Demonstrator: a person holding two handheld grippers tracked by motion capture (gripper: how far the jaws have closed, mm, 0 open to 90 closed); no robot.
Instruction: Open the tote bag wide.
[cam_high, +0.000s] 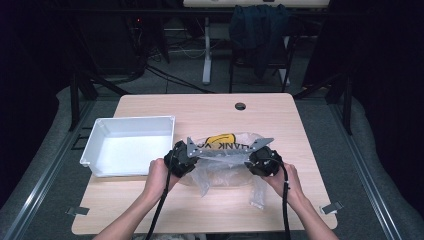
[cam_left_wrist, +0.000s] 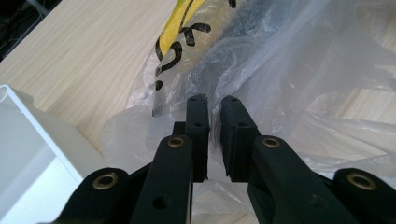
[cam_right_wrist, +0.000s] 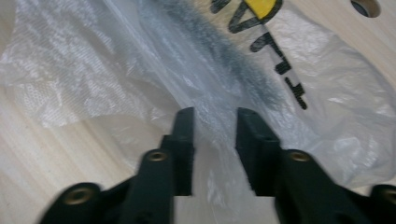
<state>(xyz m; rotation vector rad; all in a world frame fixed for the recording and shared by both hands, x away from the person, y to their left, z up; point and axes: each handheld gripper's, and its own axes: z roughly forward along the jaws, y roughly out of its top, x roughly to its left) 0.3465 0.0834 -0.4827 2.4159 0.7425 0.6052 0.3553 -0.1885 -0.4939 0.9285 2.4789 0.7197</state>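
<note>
A clear plastic bag (cam_high: 225, 145) with yellow and black print lies crumpled on the wooden table (cam_high: 210, 107), with a gripper at each of its ends. My left gripper (cam_high: 190, 160) is at the bag's left end. In the left gripper view its jaws (cam_left_wrist: 214, 100) are nearly together, pinching a thin fold of the bag (cam_left_wrist: 289, 70). My right gripper (cam_high: 254, 162) is at the bag's right end. In the right gripper view its jaws (cam_right_wrist: 215, 114) stand apart, with the bag's film (cam_right_wrist: 140, 70) lying between and beyond them.
A white plastic bin (cam_high: 95, 145) stands on the table just left of the left gripper, and its corner (cam_left_wrist: 28, 135) is close beside the jaws. A round cable hole (cam_high: 240, 106) is at the table's far edge. A chair with a dark jacket (cam_high: 260, 30) stands beyond the table.
</note>
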